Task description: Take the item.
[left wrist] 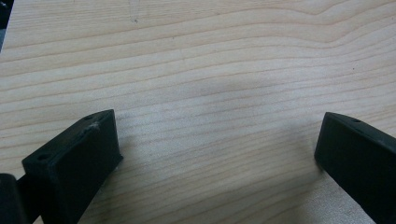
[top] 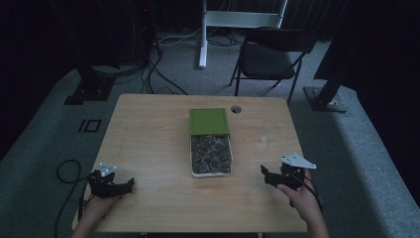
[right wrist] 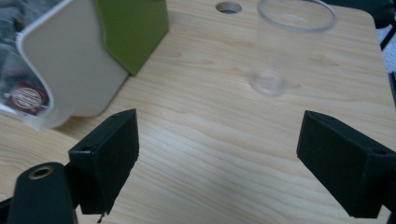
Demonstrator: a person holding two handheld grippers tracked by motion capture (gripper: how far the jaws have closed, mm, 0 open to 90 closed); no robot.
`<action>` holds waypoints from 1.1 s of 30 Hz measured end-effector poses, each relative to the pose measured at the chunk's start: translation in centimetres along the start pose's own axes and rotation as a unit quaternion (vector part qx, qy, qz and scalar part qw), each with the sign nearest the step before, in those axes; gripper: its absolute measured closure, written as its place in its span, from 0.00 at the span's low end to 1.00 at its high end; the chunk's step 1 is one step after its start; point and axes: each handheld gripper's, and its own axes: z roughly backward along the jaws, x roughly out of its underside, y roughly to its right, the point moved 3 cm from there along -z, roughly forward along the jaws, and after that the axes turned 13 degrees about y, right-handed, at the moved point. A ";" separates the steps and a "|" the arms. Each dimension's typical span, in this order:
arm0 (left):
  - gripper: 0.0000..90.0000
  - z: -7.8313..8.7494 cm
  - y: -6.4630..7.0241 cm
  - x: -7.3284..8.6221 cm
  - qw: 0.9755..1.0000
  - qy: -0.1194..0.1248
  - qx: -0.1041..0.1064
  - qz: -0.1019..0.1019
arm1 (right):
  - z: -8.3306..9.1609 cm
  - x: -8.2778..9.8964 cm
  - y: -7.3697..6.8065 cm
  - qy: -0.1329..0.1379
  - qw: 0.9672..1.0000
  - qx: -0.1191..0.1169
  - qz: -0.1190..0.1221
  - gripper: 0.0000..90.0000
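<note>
Box: white plastic box (top: 211, 153) with rounded corners, in the middle of the light wooden tabletop (top: 148, 139). It is full of small packets (top: 210, 151) with dark and shiny wrappers. In the right gripper view its white wall (right wrist: 70, 65) is at the top left.
Lid: flat green lid (top: 209, 121), slid toward the far end of the box, so the near part of the box is not covered. In the right gripper view its green edge (right wrist: 133, 28) sits just behind the white wall.
Cup: clear plastic cup (right wrist: 285, 44), standing upright on the tabletop to the right of the box and apart from it. It is easy to see through. In the high view it is only a faint spot (top: 266, 141).
Hole: small round hole (top: 236, 109) in the tabletop near the far edge, just right of the lid.
Left claw: black left claw (top: 130, 184), held by a hand (top: 96, 210) at the near left of the tabletop, well apart from the box. Its two jaws are spread wide with only bare wood (left wrist: 210, 93) between them.
Right claw: black right claw (top: 264, 174), held by a hand (top: 304, 203) at the near right of the tabletop. Its jaws are spread wide too, and nothing is between them. It points toward the box and the cup.
Chair: dark folding chair (top: 272, 54) on the grey floor behind the tabletop.
</note>
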 end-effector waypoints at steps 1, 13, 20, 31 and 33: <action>0.00 0.0 0.0 0.0 1.000 0.000 0.000 0.000 | -0.1 -0.1 -0.1 0.000 1.000 -0.003 0.000 0.15; 0.01 0.0 0.0 0.0 1.000 0.000 0.000 0.000 | -1.2 -1.6 -2.0 0.012 1.000 -0.025 0.008 0.15; 0.00 0.0 0.0 0.0 1.000 0.000 0.000 0.000 | -2.0 -2.7 -3.3 0.019 0.999 -0.039 0.008 0.15; 0.00 0.0 0.0 0.0 1.000 0.000 0.000 0.001 | -2.6 -4.1 -4.6 0.028 0.998 -0.056 0.019 0.15; 0.00 0.0 0.0 0.0 1.000 0.000 0.000 0.001 | -2.8 -4.4 -5.1 0.028 0.997 -0.061 0.023 0.16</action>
